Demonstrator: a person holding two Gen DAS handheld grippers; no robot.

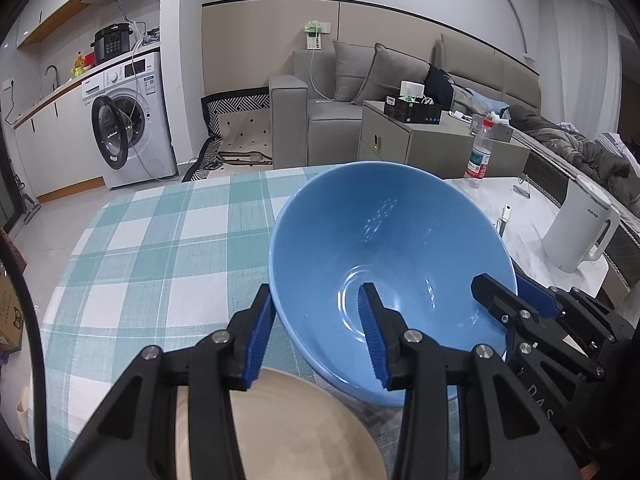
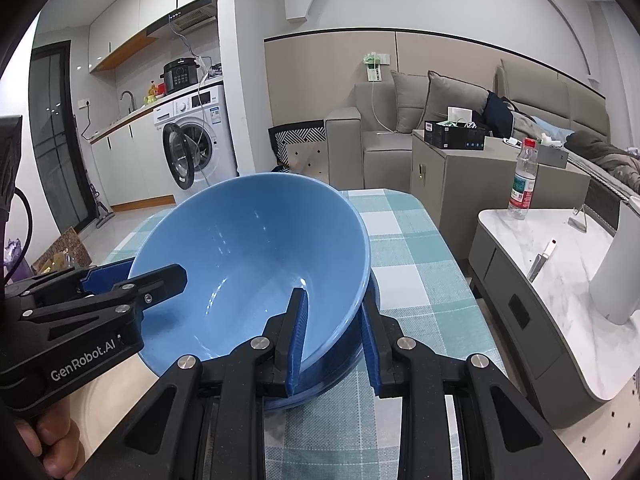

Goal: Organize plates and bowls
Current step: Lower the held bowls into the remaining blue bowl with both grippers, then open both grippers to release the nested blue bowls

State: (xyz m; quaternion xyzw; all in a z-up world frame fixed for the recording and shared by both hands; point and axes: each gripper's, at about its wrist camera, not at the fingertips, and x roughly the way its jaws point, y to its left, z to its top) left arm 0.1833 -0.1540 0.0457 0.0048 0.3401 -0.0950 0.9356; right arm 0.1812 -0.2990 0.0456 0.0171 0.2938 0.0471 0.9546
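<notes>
Fingers (image 1: pixel 370 312) of two grippers clamp one blue bowl (image 1: pixel 384 232); one beige plate (image 1: pixel 296 428).

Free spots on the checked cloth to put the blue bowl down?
Bare cloth runs left of and beyond the blue bowl to the far table edge. It is crowded near the cameras: the beige plate lies under the left gripper, and the right gripper clamps the bowl's other side.

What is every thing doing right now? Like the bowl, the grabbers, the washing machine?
blue bowl: tilted, empty, held by both grippers
left gripper: shut on the bowl's rim
right gripper: shut on the opposite rim
beige plate: flat on the table, empty
washing machine: door open
water bottle: upright, capped
</notes>
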